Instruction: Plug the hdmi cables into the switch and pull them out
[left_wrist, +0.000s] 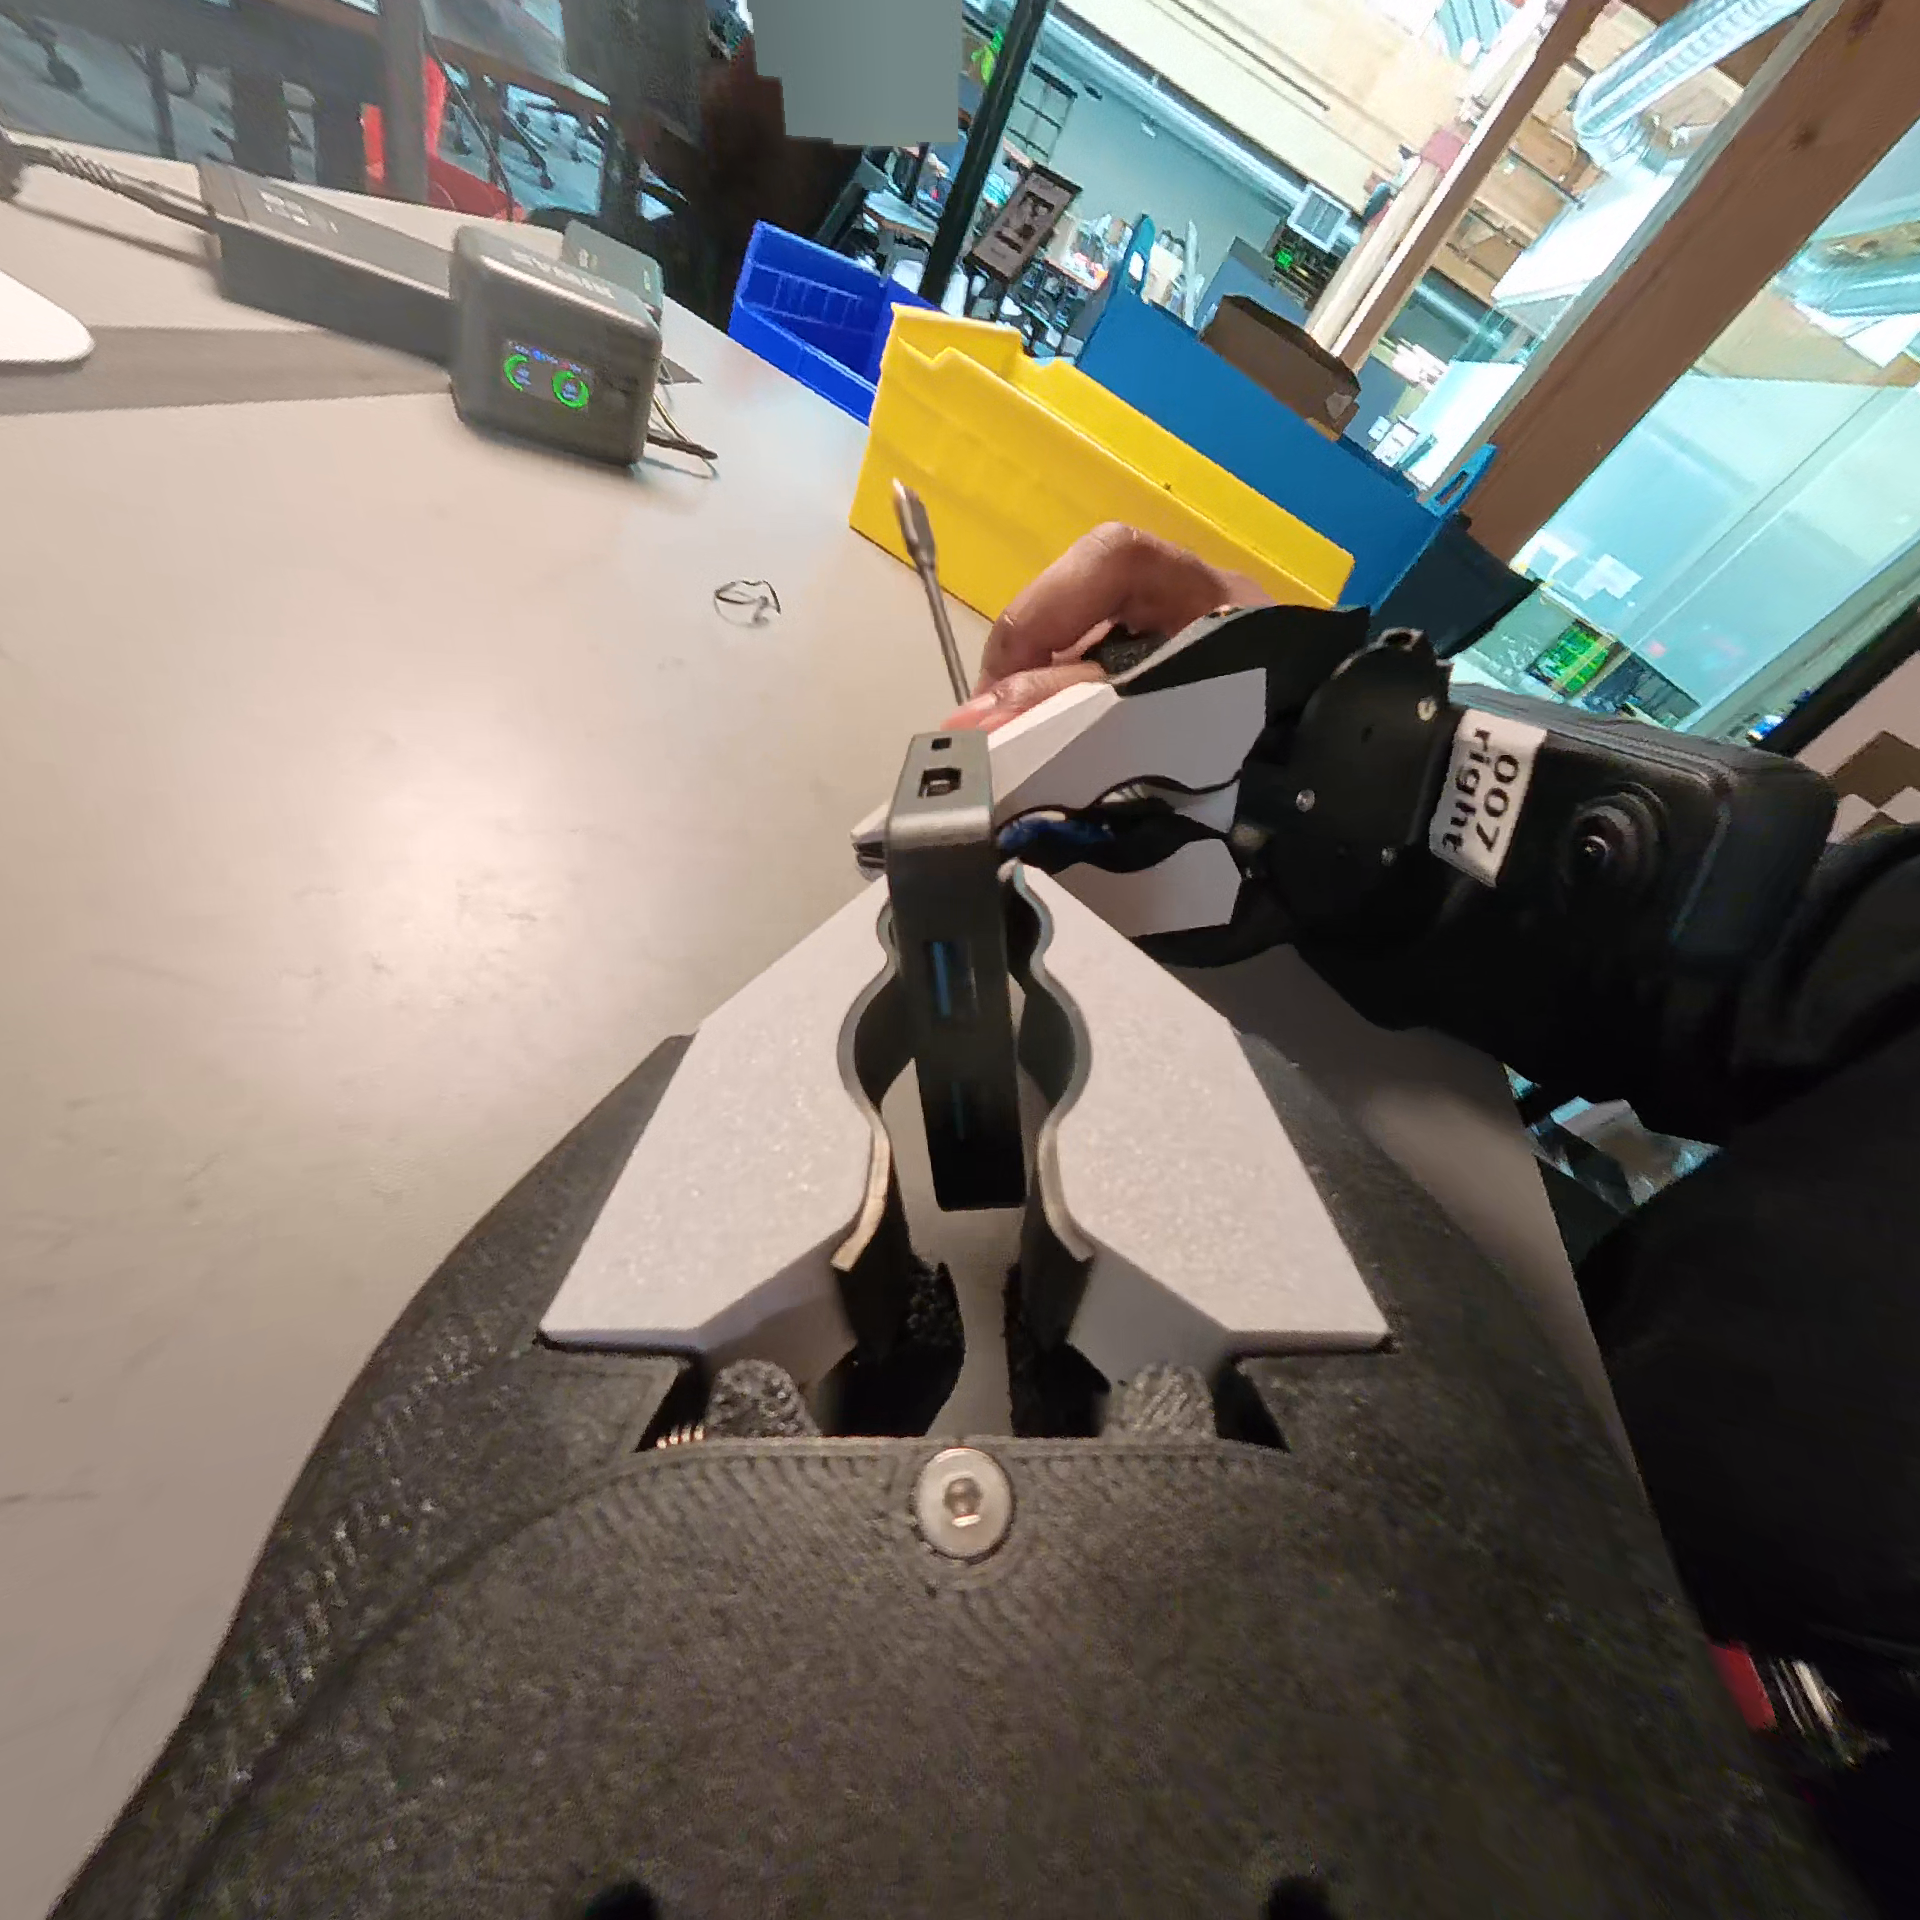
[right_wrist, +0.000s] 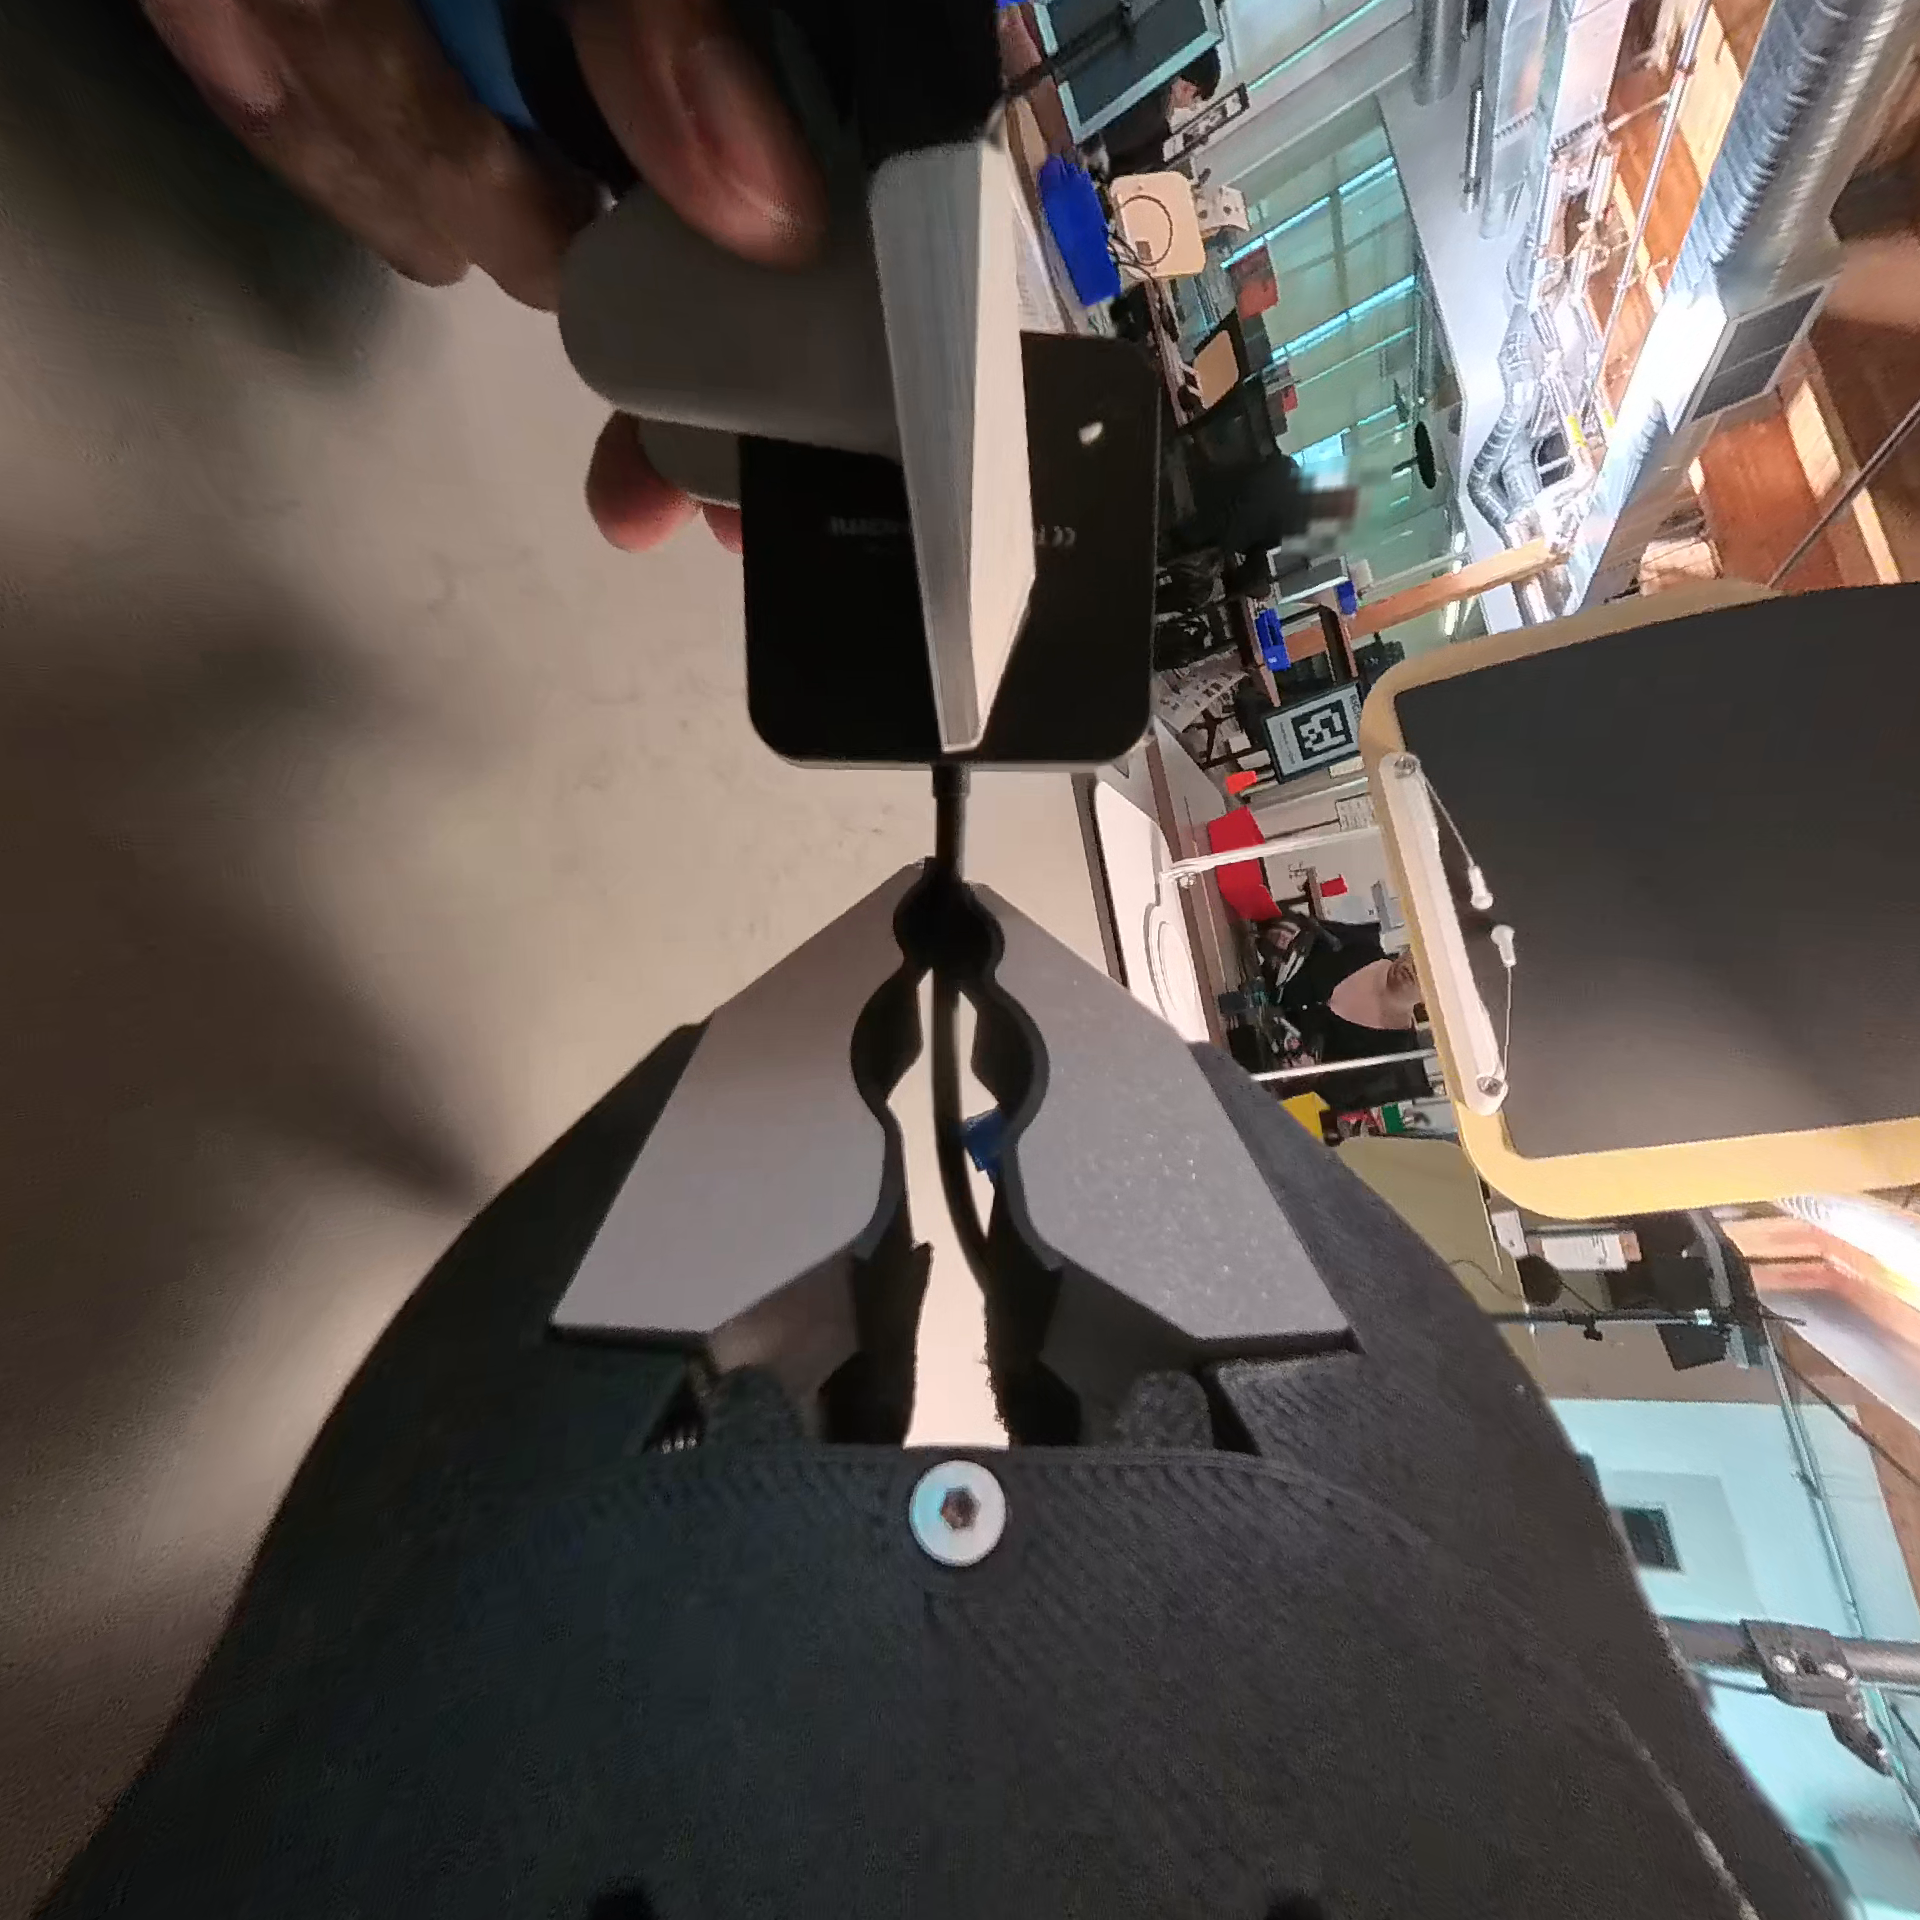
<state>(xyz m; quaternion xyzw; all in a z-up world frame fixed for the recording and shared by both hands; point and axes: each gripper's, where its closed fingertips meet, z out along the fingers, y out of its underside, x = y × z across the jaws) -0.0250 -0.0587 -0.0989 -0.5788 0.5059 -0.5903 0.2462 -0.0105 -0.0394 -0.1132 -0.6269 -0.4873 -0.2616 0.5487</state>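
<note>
The left gripper (left_wrist: 951, 914) is closed on the switch (left_wrist: 954, 935), a slim dark box held on edge above the grey table (left_wrist: 312, 727), faint writing on its flat face. Just beyond, the right gripper (left_wrist: 883, 831) comes in from the right, wearing a white label with writing, and is clamped on a thin black cable (right_wrist: 948, 1049) running into the switch's edge. Farther back stand a yellow bin (left_wrist: 1039, 468), a blue bin (left_wrist: 800, 301) and a dark box with a lit screen (left_wrist: 551, 343).
</note>
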